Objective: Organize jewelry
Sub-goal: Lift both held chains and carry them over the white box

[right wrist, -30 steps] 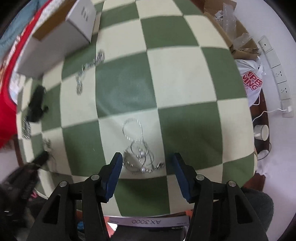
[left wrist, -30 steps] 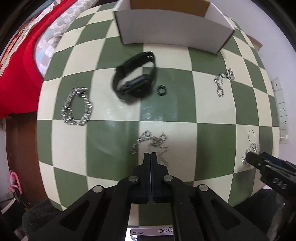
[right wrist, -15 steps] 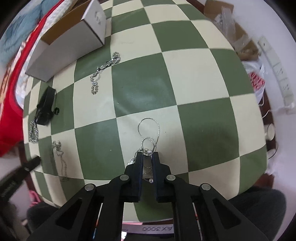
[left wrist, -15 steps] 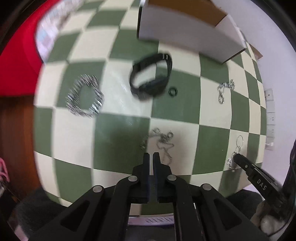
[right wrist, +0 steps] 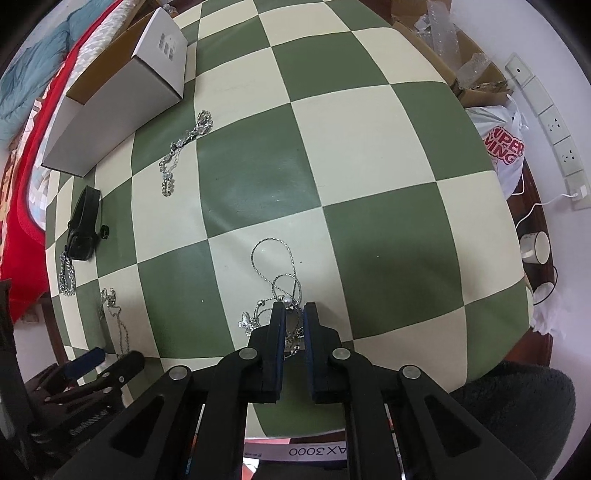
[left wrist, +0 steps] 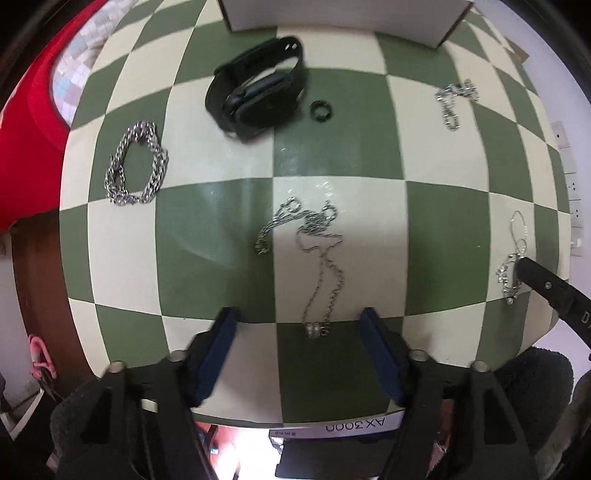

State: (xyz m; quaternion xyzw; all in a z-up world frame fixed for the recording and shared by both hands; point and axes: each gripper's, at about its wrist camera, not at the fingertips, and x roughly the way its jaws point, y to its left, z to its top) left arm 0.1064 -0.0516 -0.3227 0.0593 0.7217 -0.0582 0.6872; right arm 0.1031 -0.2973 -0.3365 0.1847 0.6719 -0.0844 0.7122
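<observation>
On the green and cream checked table, my left gripper (left wrist: pixel 298 314) points down with its jaws opening. A thin silver necklace (left wrist: pixel 321 258) lies under it, its ring pendant (left wrist: pixel 316 329) between the fingers and untouched. My right gripper (right wrist: pixel 294 308) is shut on a beaded silver necklace (right wrist: pixel 273 258), whose loop trails away across the table. In the left wrist view that gripper (left wrist: pixel 524 264) shows at the right edge on the same necklace (left wrist: pixel 511 266). An open white box (right wrist: pixel 122 99) stands at the far left.
A black smartwatch (left wrist: pixel 258 92) and a small black ring (left wrist: pixel 320 110) lie near the box (left wrist: pixel 332 14). A chunky silver chain bracelet (left wrist: pixel 136 166) lies to the left, a finer silver bracelet (left wrist: pixel 452 99) to the right. A red cloth (left wrist: pixel 33 110) borders the table.
My left gripper went from shut to open and came closer to the pendant necklace. My right gripper closed from open onto the beaded necklace.
</observation>
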